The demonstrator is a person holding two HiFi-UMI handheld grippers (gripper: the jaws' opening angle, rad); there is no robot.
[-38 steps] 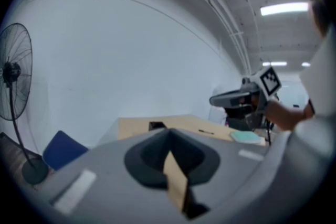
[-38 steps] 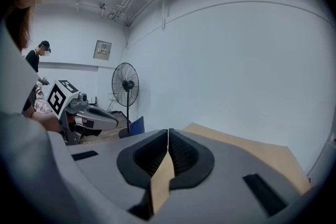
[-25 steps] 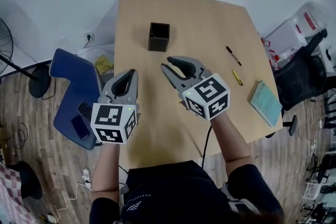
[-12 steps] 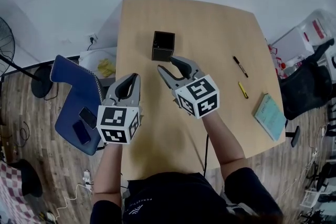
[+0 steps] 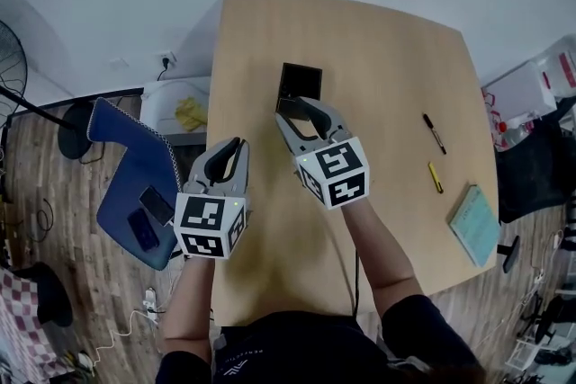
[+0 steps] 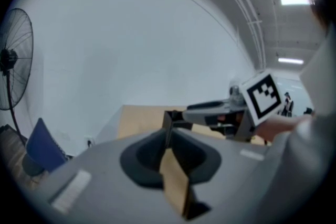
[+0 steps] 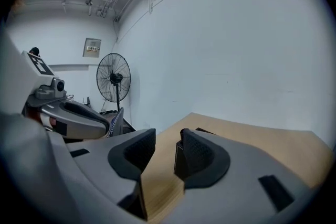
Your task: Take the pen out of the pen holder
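Note:
The black square pen holder [image 5: 301,82] stands upright on the wooden table [image 5: 387,49]; its inside is dark and no pen shows in it. A black pen [image 5: 435,133] and a yellow pen [image 5: 435,177] lie flat at the table's right. My right gripper [image 5: 298,108] is open just in front of the holder, its jaws have just been opening, and nothing is between them. In the right gripper view the holder [image 7: 180,159] shows past the right jaw. My left gripper [image 5: 233,146] is shut and empty over the table's left edge, left of the holder [image 6: 169,118].
A pale green notebook [image 5: 474,225] lies near the table's right front edge. A blue chair [image 5: 126,180] with two phones on it stands left of the table, and a fan [image 7: 113,80] stands farther left. A white wall runs behind the table.
Both grippers have moved forward toward the pen holder. The right gripper's jaws have spread wider and its tips now reach the holder's near side. The left stays shut.

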